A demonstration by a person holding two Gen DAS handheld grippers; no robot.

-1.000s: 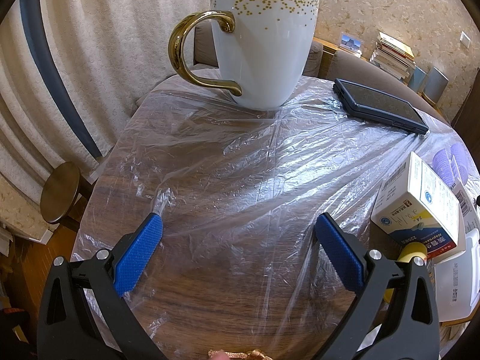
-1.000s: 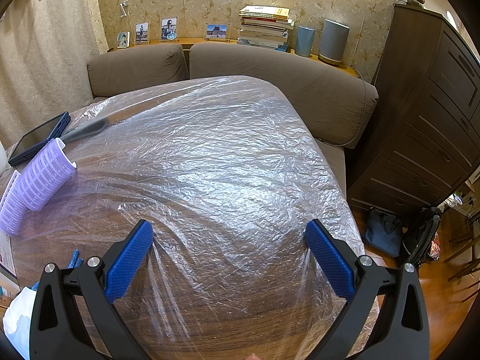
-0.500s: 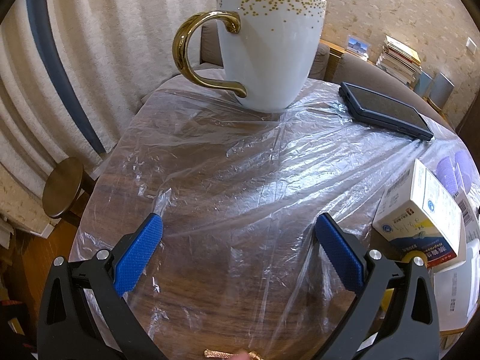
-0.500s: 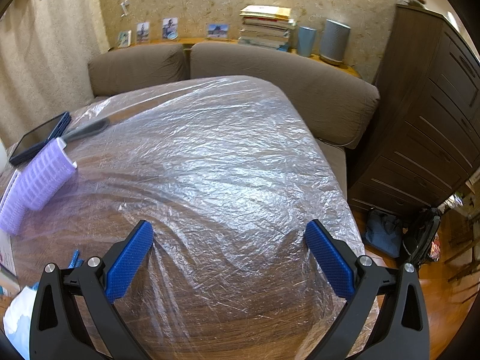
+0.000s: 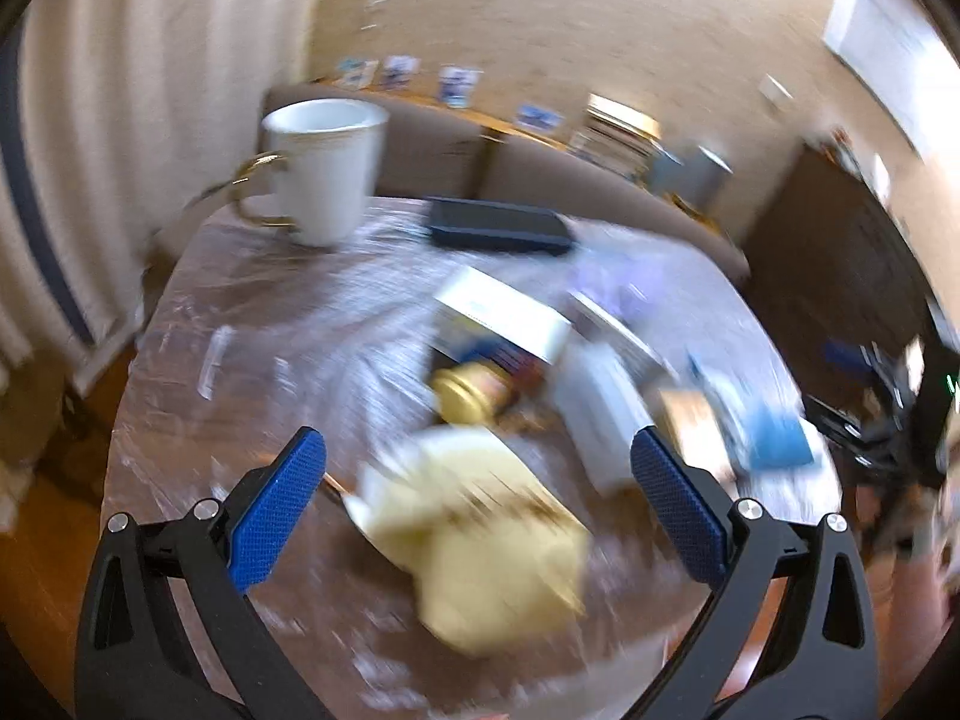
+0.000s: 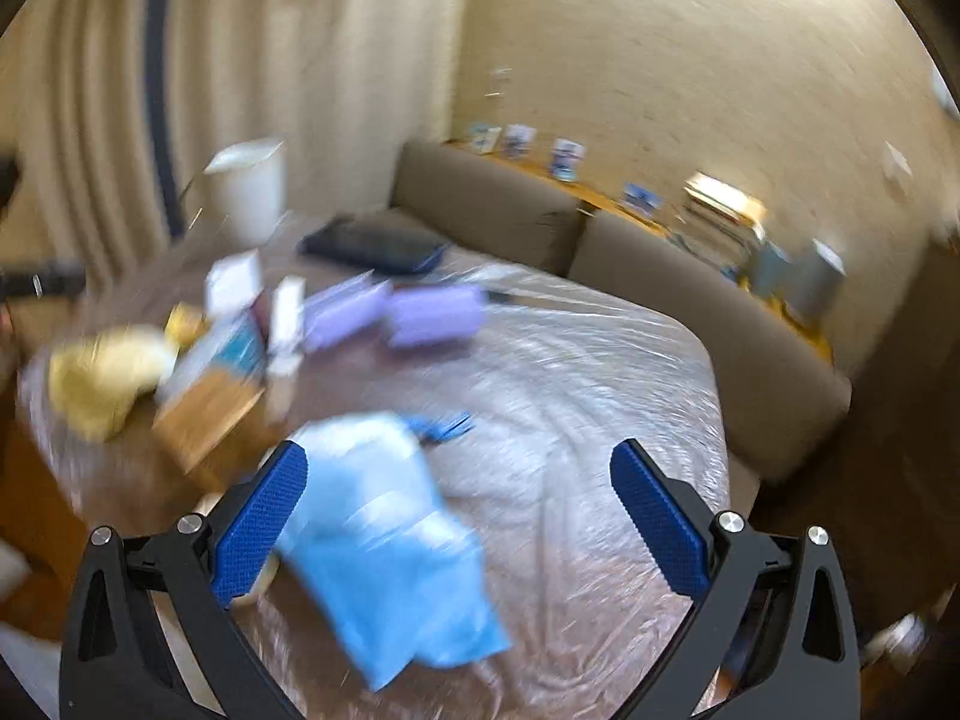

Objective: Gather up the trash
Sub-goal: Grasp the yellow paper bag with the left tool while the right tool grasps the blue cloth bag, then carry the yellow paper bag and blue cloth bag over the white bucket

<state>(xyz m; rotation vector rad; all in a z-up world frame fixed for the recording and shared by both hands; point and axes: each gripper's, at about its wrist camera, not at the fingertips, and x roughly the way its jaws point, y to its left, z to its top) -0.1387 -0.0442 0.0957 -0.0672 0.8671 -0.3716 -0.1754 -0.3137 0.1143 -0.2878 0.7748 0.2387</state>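
Note:
Both views are motion-blurred. My left gripper (image 5: pixel 480 480) is open and empty above a crumpled yellow wrapper (image 5: pixel 480 534) near the table's front edge. My right gripper (image 6: pixel 459 489) is open and empty above a light blue plastic packet (image 6: pixel 390 546). The yellow wrapper also shows in the right wrist view (image 6: pixel 102 378) at the far left. Between them lie a white and blue box (image 5: pixel 504 318), a yellow-capped jar (image 5: pixel 468 399), a white carton (image 5: pixel 600 414) and a brown cardboard piece (image 6: pixel 204 414).
A white mug with a gold handle (image 5: pixel 324 168) stands at the back left of the plastic-covered wooden table (image 5: pixel 240 312). A dark tablet (image 5: pixel 498 225) and purple hair rollers (image 6: pixel 432 312) lie further back. A brown sofa (image 6: pixel 690 294) runs behind, a dark cabinet (image 5: pixel 840 240) stands right.
Both grippers have pulled back and up fast and swung, so the views now take in the pile of items in the middle of the table. Both stay open.

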